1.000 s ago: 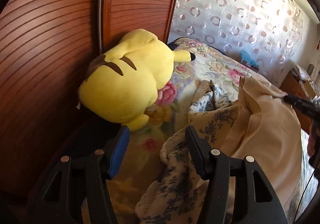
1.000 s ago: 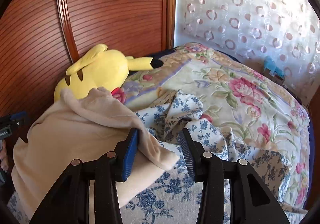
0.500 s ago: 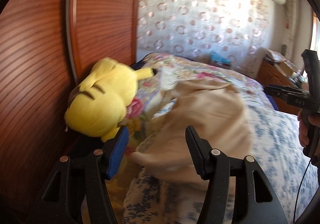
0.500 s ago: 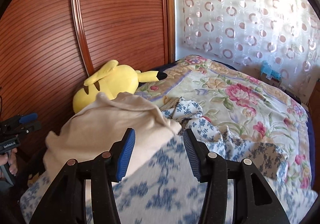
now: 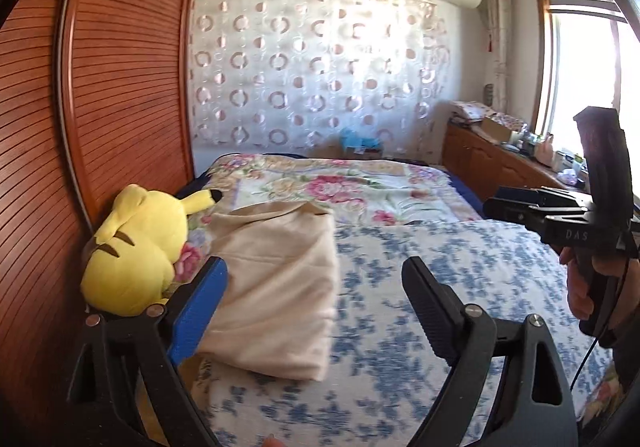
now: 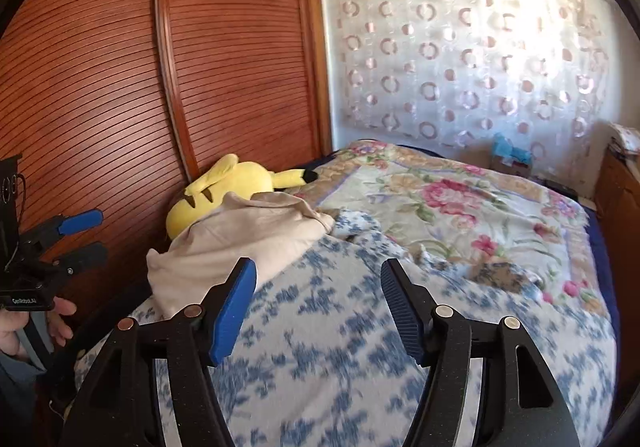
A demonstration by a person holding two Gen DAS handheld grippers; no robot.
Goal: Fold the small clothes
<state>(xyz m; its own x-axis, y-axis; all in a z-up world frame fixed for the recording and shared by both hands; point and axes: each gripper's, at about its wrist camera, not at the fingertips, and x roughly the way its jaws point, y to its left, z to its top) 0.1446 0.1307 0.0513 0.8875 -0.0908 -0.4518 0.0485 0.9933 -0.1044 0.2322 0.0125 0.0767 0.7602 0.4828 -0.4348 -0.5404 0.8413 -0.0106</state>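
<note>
Jaws of both grippers, left [image 5: 314, 311] and right [image 6: 318, 309], just opening, empty, above beige garment [image 5: 276, 287] on bed [image 5: 420, 323].

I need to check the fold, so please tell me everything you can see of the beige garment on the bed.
The beige garment is plain, soft-looking cloth, folded into a thick, roughly rectangular bundle with some creases. It lies on the blue-flowered cloth, and its far end rests against the yellow plush. No gripper holds it: the left gripper is open just in front of it.
</note>
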